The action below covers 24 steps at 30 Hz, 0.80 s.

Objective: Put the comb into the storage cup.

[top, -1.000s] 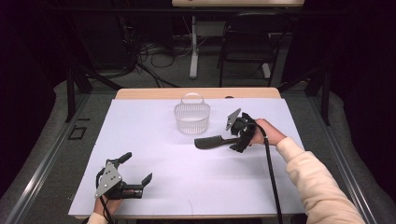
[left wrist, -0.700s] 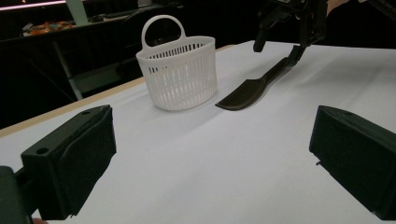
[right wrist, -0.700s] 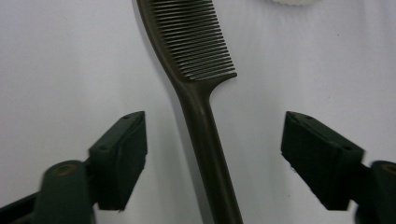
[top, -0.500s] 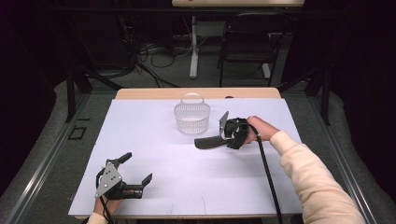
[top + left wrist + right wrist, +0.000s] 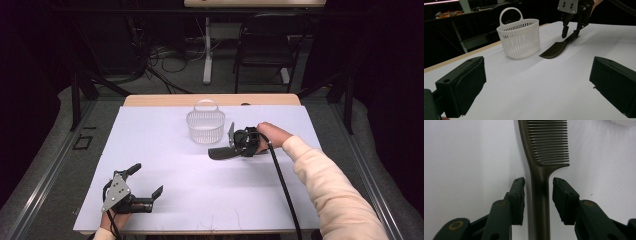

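The right gripper [image 5: 537, 186], jaws having just been closing, is straddling the dark comb's [image 5: 541, 185] handle without gripping, nearer the white basket [image 5: 206, 126] than before; the left gripper [image 5: 142, 182] is resting wide open.

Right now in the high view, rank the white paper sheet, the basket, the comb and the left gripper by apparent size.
1. white paper sheet, by far the largest.
2. Unsure: white basket and left gripper look alike, and the gripper sits nearer the camera.
3. dark comb, smallest; its handle lies partly under the right gripper.
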Motion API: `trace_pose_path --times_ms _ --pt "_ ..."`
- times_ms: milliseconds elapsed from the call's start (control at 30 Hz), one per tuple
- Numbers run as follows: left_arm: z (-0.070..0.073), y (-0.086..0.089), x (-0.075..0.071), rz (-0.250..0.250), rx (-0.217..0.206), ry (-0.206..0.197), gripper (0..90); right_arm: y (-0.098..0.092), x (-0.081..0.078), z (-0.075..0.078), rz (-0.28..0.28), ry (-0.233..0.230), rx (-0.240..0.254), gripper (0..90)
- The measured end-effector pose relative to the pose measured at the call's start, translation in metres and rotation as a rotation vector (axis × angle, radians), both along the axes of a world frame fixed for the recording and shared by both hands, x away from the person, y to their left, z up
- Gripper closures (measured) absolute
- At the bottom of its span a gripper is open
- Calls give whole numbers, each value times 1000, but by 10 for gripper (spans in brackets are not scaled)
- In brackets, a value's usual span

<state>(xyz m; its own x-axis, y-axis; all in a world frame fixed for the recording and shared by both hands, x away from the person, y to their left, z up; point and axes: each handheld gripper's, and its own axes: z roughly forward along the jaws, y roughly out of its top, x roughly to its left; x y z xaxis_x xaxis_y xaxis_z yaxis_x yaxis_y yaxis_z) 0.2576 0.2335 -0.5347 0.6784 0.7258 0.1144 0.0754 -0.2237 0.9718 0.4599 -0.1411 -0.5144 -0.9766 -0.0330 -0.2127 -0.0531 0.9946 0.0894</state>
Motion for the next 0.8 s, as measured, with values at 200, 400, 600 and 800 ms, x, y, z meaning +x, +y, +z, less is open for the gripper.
trace_pose_path --times_ms 200,400,600,800 --pt "0 0 0 0 9 -4 5 5 1 -5 6 -1 -38 655" --pt "0 0 0 0 12 -3 6 7 4 -10 -2 -1 -62 676" --pt "0 -1 0 -1 14 0 6 9 6 -13 -5 3 -77 699" --pt "0 -1 0 -2 15 0 6 9 7 -11 5 5 -75 719"
